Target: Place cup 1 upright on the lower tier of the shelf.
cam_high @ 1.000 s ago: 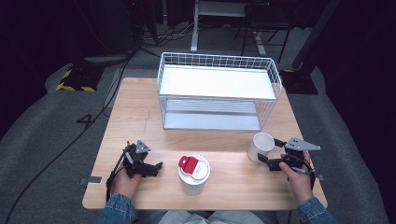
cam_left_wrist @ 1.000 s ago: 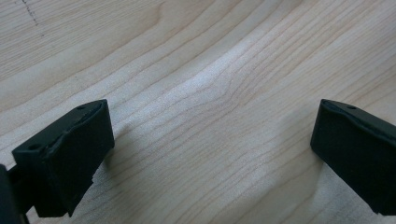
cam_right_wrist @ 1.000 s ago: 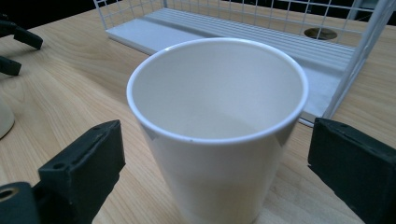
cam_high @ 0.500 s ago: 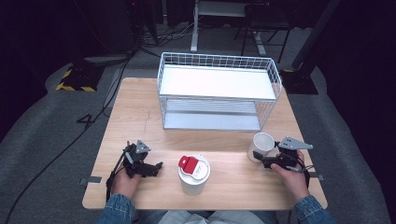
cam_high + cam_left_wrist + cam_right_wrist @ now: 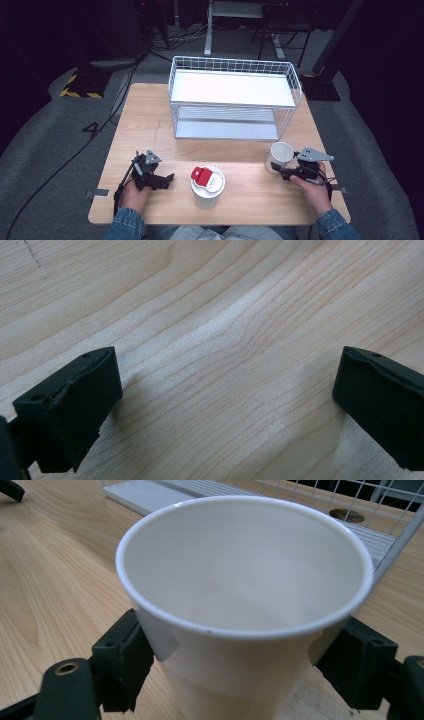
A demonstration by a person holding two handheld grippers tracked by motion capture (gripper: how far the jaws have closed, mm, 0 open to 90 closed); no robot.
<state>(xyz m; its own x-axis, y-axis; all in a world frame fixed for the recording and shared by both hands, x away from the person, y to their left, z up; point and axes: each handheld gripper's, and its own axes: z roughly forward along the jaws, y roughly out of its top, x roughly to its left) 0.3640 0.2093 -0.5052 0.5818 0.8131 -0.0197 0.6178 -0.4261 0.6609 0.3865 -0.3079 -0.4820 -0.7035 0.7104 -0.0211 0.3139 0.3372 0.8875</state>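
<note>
Cup [image 5: 245, 605] sits between the jaws of the right gripper [image 5: 278, 172], one black jaw on each side of its wall, low down. In the right gripper view both jaws look pressed to the paper, and the wall shows small dents at both contact spots, so I read it as gripped. It's a plain white paper cup, open end up, nothing inside as far as I can see. In the high view the cup [image 5: 280, 156] is at the right front of the worktop [image 5: 150, 130], just in front of the wire rack's [image 5: 235, 100] right end.

Progress, my read: grasp done, move not yet done. Can't tell whether the base is resting on the wood or just off it; the gripper view cuts off the bottom. Likely left: carry it somewhere, possibly the rack or the second cup.

Second cup [image 5: 207, 186] with a white lid and red tab stands at centre front, well apart from both grippers, untouched.

Left gripper [image 5: 159, 181] lies low on the worktop at left front, jaws wide apart, bare wood [image 5: 225, 355] between them, holding nothing.

Hard to make out: rack's lower shelf is partly hidden behind the upper tray. Room beyond the worktop is too dark to read.
</note>
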